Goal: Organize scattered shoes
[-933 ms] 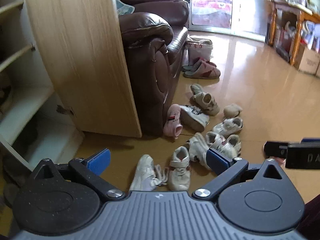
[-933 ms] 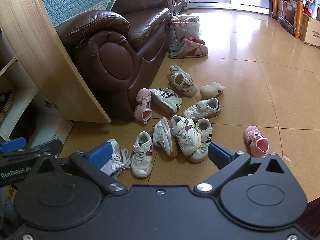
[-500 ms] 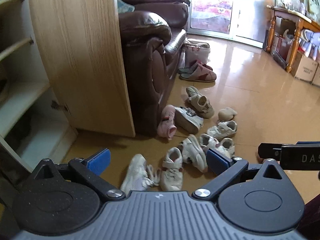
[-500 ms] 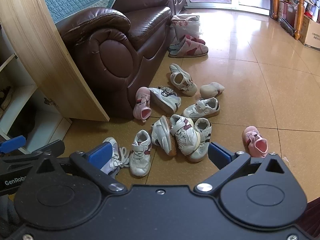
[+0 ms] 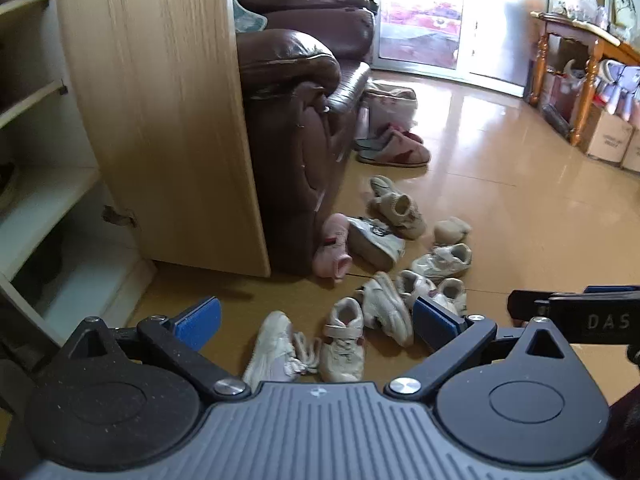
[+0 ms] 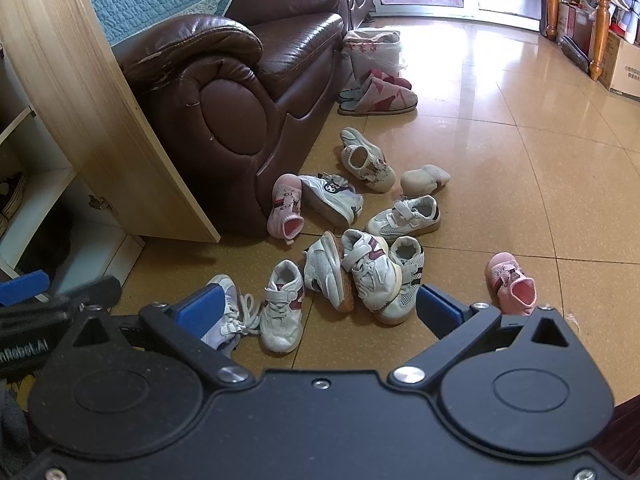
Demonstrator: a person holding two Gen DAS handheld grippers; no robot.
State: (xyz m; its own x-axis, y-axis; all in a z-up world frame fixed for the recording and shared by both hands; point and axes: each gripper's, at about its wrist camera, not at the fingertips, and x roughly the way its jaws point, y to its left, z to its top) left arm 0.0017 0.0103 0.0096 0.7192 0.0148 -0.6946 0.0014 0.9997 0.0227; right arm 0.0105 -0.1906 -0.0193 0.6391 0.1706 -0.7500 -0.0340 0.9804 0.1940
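Nearest us, our left gripper (image 5: 316,322) and right gripper (image 6: 318,308) both hang wide open above the tan tiled floor (image 6: 540,168), empty. Just beyond lies the scatter of small white children's sneakers (image 6: 360,272), several touching or overlapping. A pink fabric shoe (image 6: 510,282) sits apart to the right; another pink shoe (image 6: 286,210) leans, we think, against the brown leather sofa (image 6: 240,92). Farther off rest grey-and-red slippers (image 6: 380,94).
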